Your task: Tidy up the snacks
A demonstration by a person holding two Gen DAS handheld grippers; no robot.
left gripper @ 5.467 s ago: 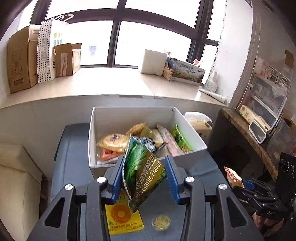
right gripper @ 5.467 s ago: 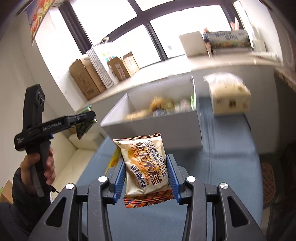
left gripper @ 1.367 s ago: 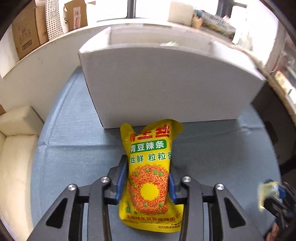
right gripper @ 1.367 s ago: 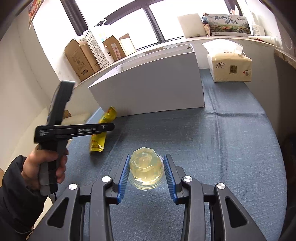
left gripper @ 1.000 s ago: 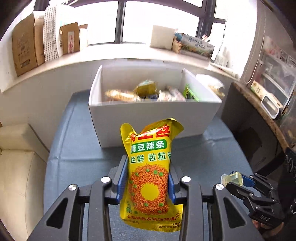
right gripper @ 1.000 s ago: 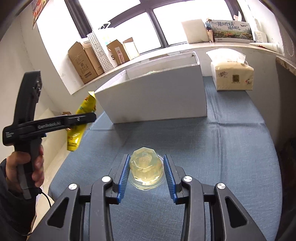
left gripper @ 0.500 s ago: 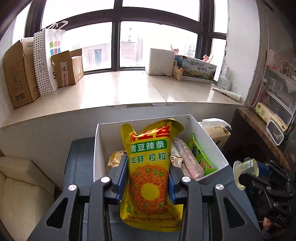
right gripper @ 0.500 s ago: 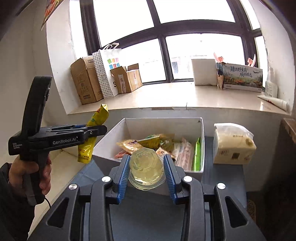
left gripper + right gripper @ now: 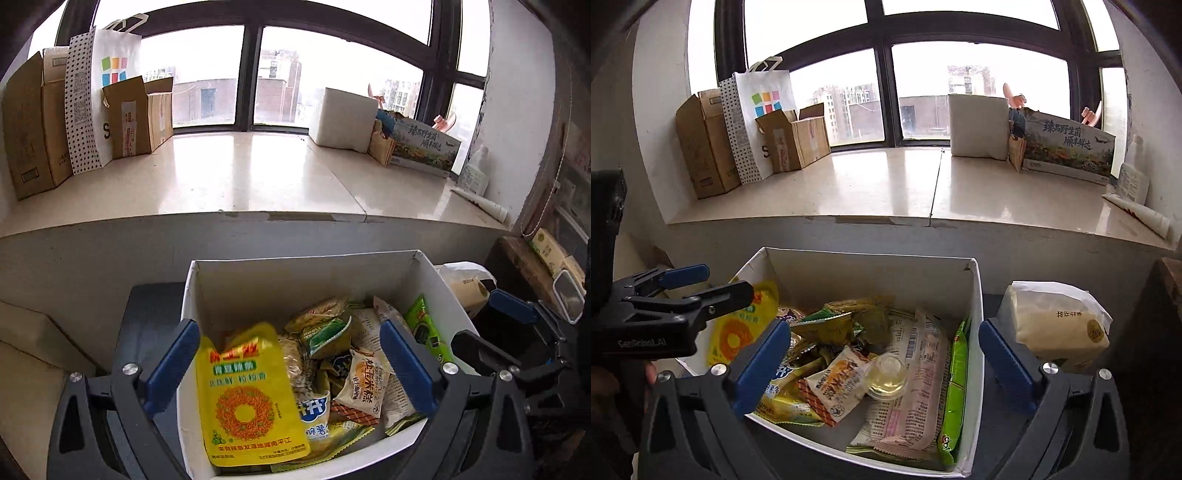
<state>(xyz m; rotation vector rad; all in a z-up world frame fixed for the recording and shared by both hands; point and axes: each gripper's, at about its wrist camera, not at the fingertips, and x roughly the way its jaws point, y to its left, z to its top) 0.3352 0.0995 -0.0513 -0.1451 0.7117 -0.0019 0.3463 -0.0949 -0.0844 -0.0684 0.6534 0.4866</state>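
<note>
My left gripper [image 9: 290,343] hangs over the white box [image 9: 303,256] with its jaws opening wide. The yellow spicy-strip packet [image 9: 243,398] lies between them inside the box, leaning at its left side, clear of both pads. Over the same box [image 9: 871,254], the jaws of my right gripper [image 9: 884,339] are opening too. The clear jelly cup [image 9: 886,374] sits below on a pink packet [image 9: 916,369], free of the pads. The right wrist view shows the left gripper [image 9: 720,282] at the box's left edge above the yellow packet [image 9: 738,332]. Several snack packets fill the box.
A tissue pack [image 9: 1056,325] stands right of the box on the dark cloth-covered table [image 9: 151,306]. Behind runs a wide window sill [image 9: 240,177] with cardboard boxes [image 9: 136,118], a paper bag and a printed carton [image 9: 1067,147]. A wooden shelf [image 9: 524,258] is at far right.
Both grippers moved forward over the box and opened. The yellow packet dropped from the left jaws into the box, and the jelly cup dropped from the right jaws onto the packets.
</note>
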